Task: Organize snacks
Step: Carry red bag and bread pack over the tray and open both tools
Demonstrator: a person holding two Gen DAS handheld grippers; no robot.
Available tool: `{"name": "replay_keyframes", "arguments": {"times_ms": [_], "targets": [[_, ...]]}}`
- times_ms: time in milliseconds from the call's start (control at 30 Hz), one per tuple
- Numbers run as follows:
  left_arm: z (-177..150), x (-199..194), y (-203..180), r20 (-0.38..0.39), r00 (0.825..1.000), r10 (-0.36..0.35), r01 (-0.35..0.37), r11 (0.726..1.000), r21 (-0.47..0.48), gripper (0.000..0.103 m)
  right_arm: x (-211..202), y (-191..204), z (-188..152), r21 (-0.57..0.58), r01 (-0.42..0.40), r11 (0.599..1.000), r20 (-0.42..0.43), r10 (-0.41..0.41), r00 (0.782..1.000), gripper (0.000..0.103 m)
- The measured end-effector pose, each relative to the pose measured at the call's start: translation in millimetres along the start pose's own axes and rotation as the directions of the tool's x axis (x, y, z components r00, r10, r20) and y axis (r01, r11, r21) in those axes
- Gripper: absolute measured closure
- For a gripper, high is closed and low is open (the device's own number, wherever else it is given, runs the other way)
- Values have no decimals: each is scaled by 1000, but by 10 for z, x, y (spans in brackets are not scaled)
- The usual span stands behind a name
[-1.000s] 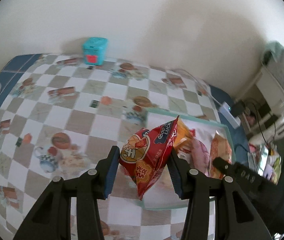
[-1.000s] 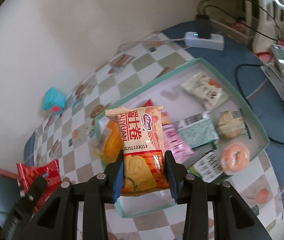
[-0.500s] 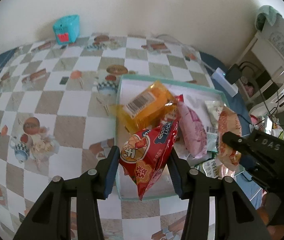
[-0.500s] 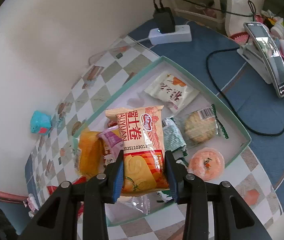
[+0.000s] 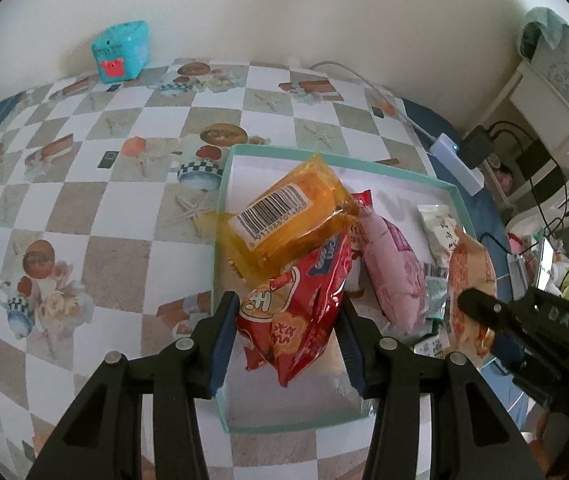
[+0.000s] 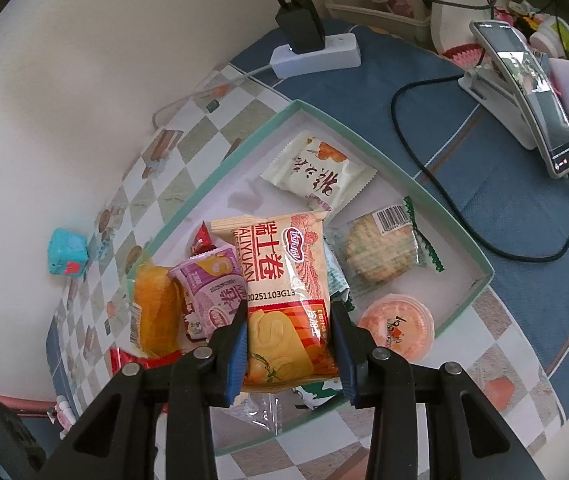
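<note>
Checkered tablecloth [image 5: 84, 208], cream wall [image 5: 284, 8]; teal tray [image 6: 480, 276]. Left gripper [image 5: 288, 328] clamps red snack bag [image 5: 296, 312]; right gripper [image 6: 289, 330] clamps orange roll packet [image 6: 284, 304], both above tray.

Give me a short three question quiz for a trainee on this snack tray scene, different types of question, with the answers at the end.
1. True or false: the left gripper is empty.
2. Which snack does the right gripper hold? A) white packet B) swiss roll packet C) jelly cup
3. Fill in: the orange packet lies with its ______ label facing up, in the tray.

Key
1. False: its fingers clamp a red bag over the tray.
2. B.
3. Barcode.
</note>
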State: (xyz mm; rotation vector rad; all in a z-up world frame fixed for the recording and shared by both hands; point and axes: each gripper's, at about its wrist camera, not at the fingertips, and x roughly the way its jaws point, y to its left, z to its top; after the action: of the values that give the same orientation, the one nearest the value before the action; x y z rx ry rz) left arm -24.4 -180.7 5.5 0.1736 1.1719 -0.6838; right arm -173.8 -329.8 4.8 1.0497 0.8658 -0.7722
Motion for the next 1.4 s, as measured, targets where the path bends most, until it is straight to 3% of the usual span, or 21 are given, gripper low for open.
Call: {"name": "replay_keyframes", "arguments": {"times_ms": [233,500,633,933,1000,1067,1100,1233,1400], "targets": [[43,300,28,-64,998,-18,16,999,-35,55,5,18,-1,-5,5,1000,1,-5,1000,63],[112,377,-61,-60,998,-28,27,1000,-11,56,37,-20,14,9,15,1000,-5,-15,1000,62],[133,421,-128,-76,993,-86,86,996,-14,56,42,-15,14,6,12,1000,-8,-12,1000,62],[172,244,-303,-30,999,-35,37,996,77,55,28,-23,29,5,27,1000,-1,-27,1000,61],[182,169,-338,-11,999,-35,36,994,101,52,14,-17,29,2,29,1000,4,-29,1000,60],[187,121,-345,-4,999,-46,46,993,108,37,12,-9,32,-3,26,1000,6,-26,1000,61],[186,97,-351,0,999,-51,51,992,111,36,16,-6,30,-4,24,1000,3,-24,1000,61],[193,29,-351,11,999,-48,47,992,116,35,37,-29,33,11,28,1000,-4,-28,1000,45],[188,-69,-225,6,1000,-4,3,996,85,23,9,-59,46,23,28,999,13,-28,1000,28]]}}
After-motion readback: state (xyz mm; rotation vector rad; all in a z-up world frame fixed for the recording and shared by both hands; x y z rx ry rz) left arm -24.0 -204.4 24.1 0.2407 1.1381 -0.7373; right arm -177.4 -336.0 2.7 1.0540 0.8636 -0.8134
